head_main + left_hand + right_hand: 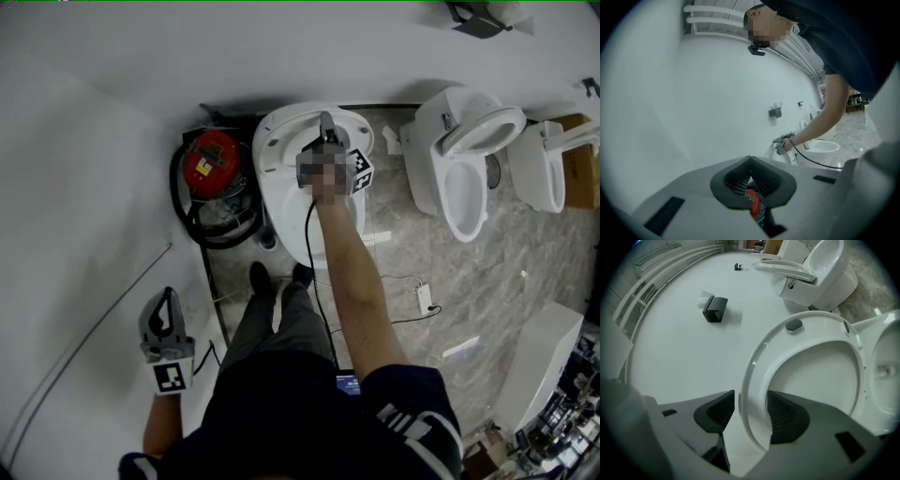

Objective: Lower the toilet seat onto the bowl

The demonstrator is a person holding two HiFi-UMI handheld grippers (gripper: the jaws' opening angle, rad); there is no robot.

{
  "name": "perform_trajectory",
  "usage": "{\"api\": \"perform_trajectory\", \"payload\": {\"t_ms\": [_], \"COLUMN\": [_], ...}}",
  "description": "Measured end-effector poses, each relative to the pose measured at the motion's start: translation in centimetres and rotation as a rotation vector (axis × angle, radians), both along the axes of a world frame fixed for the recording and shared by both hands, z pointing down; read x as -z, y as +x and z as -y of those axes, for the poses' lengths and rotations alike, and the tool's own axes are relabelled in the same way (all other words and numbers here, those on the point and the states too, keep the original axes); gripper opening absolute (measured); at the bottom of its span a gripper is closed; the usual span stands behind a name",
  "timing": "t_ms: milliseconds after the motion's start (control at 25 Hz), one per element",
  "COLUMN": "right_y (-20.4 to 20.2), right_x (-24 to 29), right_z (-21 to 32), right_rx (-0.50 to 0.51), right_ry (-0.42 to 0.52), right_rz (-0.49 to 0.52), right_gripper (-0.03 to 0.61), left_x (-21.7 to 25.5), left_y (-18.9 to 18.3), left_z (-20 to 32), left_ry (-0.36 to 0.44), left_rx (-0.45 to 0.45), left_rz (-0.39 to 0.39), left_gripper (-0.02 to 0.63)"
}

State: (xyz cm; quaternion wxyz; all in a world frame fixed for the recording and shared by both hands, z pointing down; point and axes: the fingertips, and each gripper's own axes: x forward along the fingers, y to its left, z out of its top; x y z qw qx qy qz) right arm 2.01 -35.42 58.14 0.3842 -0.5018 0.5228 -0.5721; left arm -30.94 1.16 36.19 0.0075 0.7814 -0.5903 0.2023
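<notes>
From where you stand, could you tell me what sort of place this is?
Probably a showroom or test bay, not a home bathroom: several toilets line one white wall on a marbled floor.

Dim, flat light; fisheye-warped, vignetted edges

A red canister vacuum (211,161), black hose (181,202) looped round it, sits beside the white wall (281,47); a second toilet (464,159) stands on the marble floor (506,272); a black holder (715,309) hangs on that wall.
</notes>
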Motion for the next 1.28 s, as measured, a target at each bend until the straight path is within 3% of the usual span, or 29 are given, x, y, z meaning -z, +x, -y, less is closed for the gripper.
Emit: {"api": "perform_trajectory", "payload": {"t_ms": [480,1280], "right_y": [-0.2,-0.6], "right_x": [0.8,-0.2], "right_z": [-0.6,1.3], "right_rx": [-0.013,0.016], "right_ry": [-0.093,-0.126], "right_rz": [0.017,-0.022], "right_gripper": [0.222,0.239], "left_x": [0.1,-0.3], "left_y": [-0.5,-0.8], "left_z": [0.5,0.9], "left_ry": [-0.003,-0.001], "left_rx": [0.006,0.02], "left_rz": [-0.008,-0.013], "left_gripper": [0.025,0.025]}}
